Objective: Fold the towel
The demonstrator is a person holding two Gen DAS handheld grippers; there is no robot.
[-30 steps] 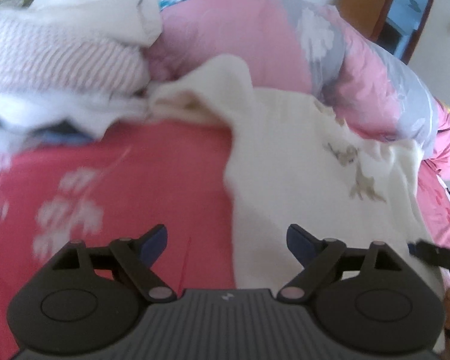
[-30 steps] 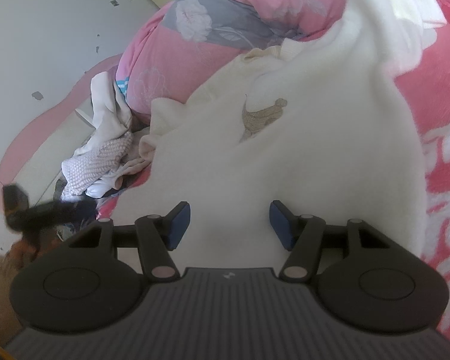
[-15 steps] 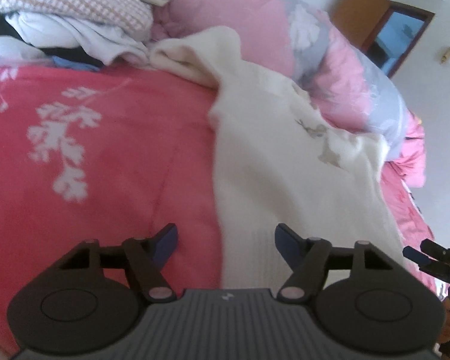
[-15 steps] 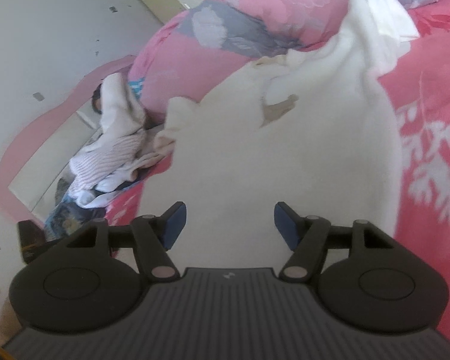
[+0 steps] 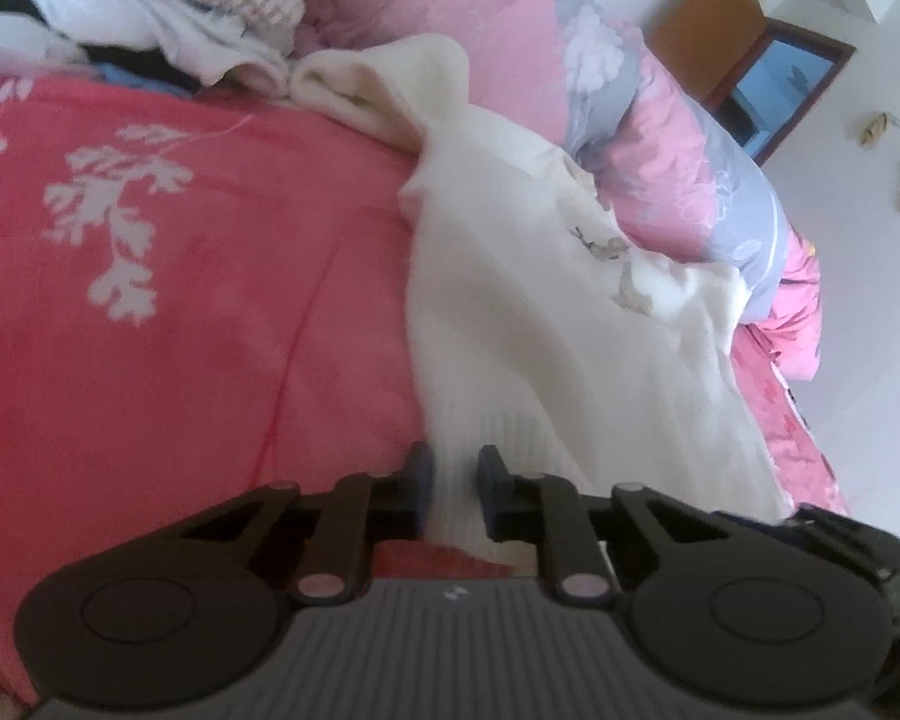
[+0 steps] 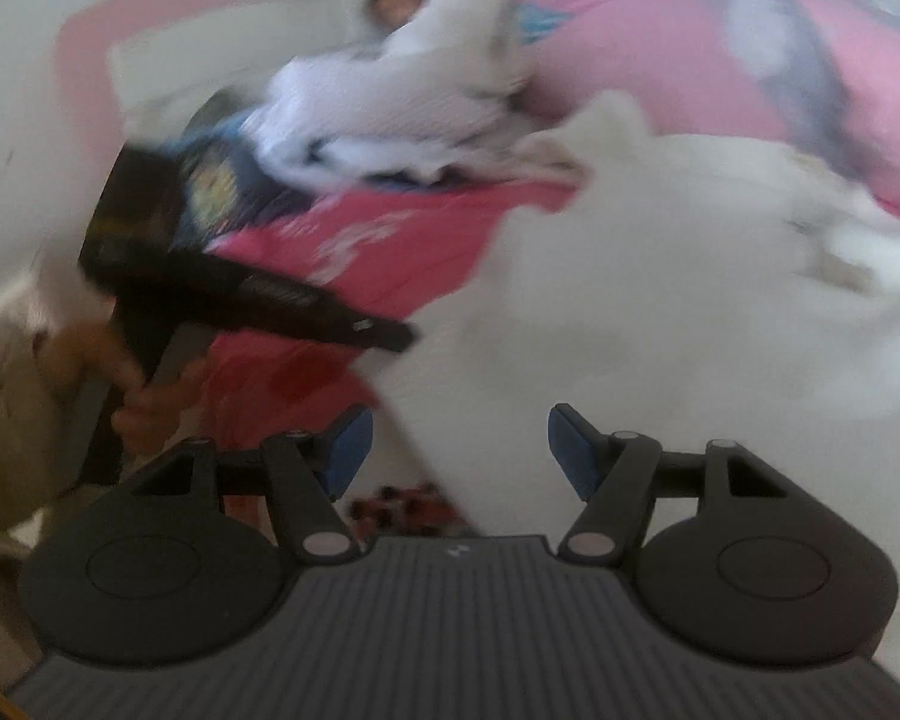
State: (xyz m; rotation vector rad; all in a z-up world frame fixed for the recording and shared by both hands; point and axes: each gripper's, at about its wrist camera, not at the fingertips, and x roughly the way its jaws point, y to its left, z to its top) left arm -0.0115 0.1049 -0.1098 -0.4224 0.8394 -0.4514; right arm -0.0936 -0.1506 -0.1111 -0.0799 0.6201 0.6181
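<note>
A cream towel (image 5: 570, 330) with a small grey motif lies lengthwise on the red flowered bedsheet (image 5: 180, 330). My left gripper (image 5: 453, 489) is at the towel's near left corner. Its jaws are closing, and the ribbed hem is pinched between the pads. In the blurred right wrist view the towel (image 6: 660, 300) fills the right half. My right gripper (image 6: 456, 450) hangs open over its near edge, and cloth shows between the fingers without touching them. The left gripper (image 6: 240, 294), held by a hand, shows to its left.
A pink and grey duvet (image 5: 570, 60) is bunched along the towel's far side. A heap of white and checked clothes (image 5: 150, 18) sits at the back left. A person (image 6: 390, 0) lies beyond that heap. A wooden door frame (image 5: 774, 84) stands at the far right.
My left gripper sank toward the towel's near corner and its jaws came together on the hem. My right gripper swung sideways and rolled, so its view is now blurred and level.
</note>
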